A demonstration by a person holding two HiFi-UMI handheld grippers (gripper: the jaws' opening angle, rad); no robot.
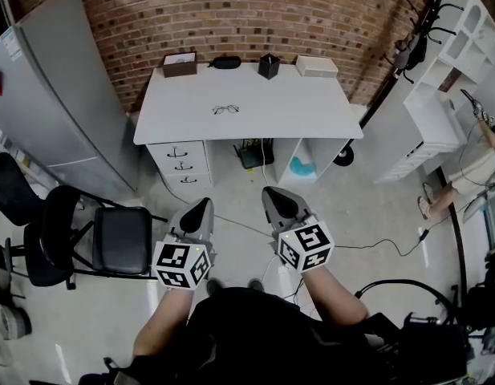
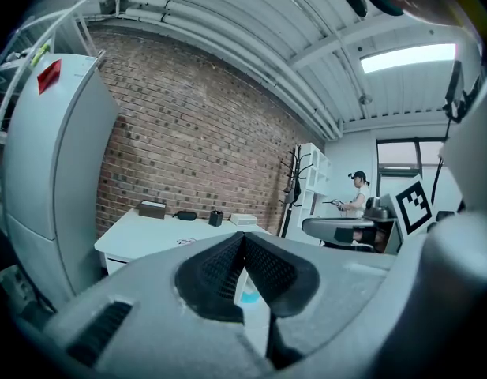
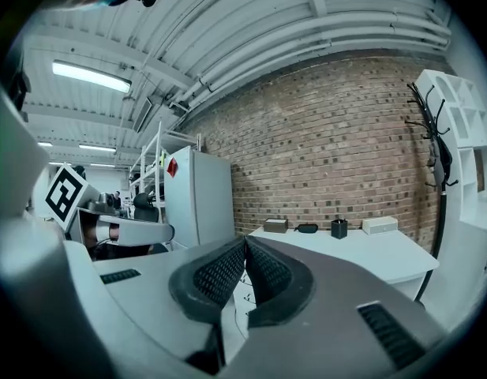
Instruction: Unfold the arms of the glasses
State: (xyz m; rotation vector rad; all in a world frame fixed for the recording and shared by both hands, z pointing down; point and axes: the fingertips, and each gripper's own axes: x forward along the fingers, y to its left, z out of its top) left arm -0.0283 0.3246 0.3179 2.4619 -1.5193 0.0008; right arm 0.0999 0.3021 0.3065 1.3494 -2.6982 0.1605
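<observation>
Glasses (image 1: 225, 110) near desk (image 1: 311, 107) middle, well inside edges.

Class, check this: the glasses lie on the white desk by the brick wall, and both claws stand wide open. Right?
Not quite. The glasses do lie on the white desk by the brick wall, but the left claw and right claw are shut, as each gripper view shows.

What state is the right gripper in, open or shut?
Shut: the right gripper shows its ribbed pads meeting at the tips, with nothing between them.
</observation>
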